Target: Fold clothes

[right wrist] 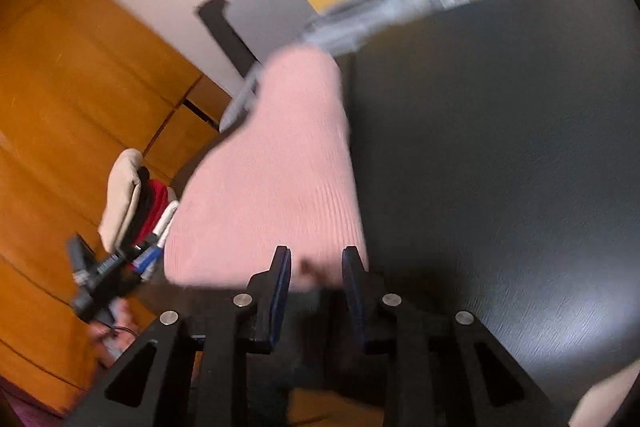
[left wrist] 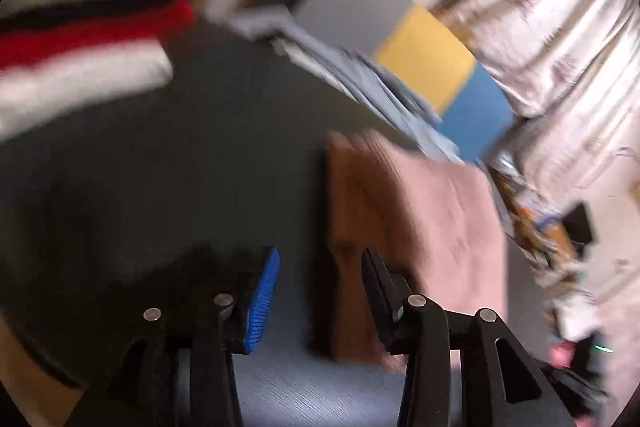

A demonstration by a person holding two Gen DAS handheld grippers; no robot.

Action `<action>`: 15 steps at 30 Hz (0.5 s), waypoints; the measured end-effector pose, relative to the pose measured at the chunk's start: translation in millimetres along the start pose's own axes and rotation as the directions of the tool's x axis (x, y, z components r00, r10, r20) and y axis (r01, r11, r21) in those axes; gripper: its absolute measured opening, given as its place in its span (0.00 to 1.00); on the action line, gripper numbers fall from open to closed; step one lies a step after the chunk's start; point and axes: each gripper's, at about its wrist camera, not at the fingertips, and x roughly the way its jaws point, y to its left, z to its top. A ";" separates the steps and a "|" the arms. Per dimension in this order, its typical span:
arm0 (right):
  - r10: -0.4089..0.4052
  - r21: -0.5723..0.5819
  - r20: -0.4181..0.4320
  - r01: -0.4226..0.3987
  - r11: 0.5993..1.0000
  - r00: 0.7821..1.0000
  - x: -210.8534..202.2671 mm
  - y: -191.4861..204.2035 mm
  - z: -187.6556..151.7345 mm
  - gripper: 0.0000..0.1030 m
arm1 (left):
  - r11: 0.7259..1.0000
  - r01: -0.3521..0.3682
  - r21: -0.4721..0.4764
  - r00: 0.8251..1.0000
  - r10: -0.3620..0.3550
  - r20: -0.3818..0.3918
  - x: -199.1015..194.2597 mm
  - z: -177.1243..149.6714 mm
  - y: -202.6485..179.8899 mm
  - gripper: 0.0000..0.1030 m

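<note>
A folded pink ribbed cloth [right wrist: 276, 179] lies on the dark round table [right wrist: 500, 147]. My right gripper [right wrist: 317, 277] sits at its near edge, and that edge fills the narrow gap between the two fingers, so it looks shut on the cloth. In the left wrist view the same pink cloth [left wrist: 420, 219] is blurred, with its near end against the right finger. My left gripper [left wrist: 320, 303] is open, a bare gap left of the cloth. The right wrist view shows the left gripper [right wrist: 120, 267] just off the cloth's left corner.
A stack of folded clothes [left wrist: 80, 39] in cream, black, red and white rests at the table's far left. Crumpled pale blue clothes [left wrist: 372, 83] lie along the far edge. Orange wooden panels [right wrist: 80, 99] and a wall with yellow and blue blocks stand behind.
</note>
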 end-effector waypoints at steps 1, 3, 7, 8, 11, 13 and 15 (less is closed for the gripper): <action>-0.020 -0.059 0.022 0.022 0.998 1.000 -0.7 8.2 10.9 0.27 | 0.999 -0.018 0.028 1.000 0.018 0.017 -0.7 5.5 -6.0 0.42; -0.051 -0.155 0.044 0.057 0.986 0.998 12.7 24.4 34.6 0.27 | 0.995 -0.056 0.082 0.997 0.052 0.053 -2.0 16.6 -17.9 0.42; -0.105 -0.322 0.017 0.105 0.941 0.994 71.8 55.2 73.6 0.27 | 0.972 -0.148 0.182 0.986 0.132 0.099 7.3 35.7 -39.8 0.45; -0.131 -0.365 0.006 0.125 0.922 0.991 85.6 57.7 79.8 0.27 | 0.962 -0.183 0.204 0.982 0.170 0.081 21.4 37.4 -43.4 0.45; -0.182 -0.477 0.010 0.165 0.863 0.983 127.2 74.6 95.9 0.27 | 0.920 -0.281 0.274 0.958 0.283 0.031 63.8 42.7 -54.1 0.45; -0.191 -0.521 -0.003 0.161 0.838 0.982 149.7 82.9 103.3 0.26 | 0.892 -0.336 0.302 0.936 0.353 -0.003 89.4 44.6 -50.5 0.45; -0.226 -0.553 -0.024 0.176 0.815 0.974 173.3 82.8 107.0 0.26 | 0.878 -0.370 0.304 0.920 0.392 -0.014 103.3 41.2 -33.5 0.45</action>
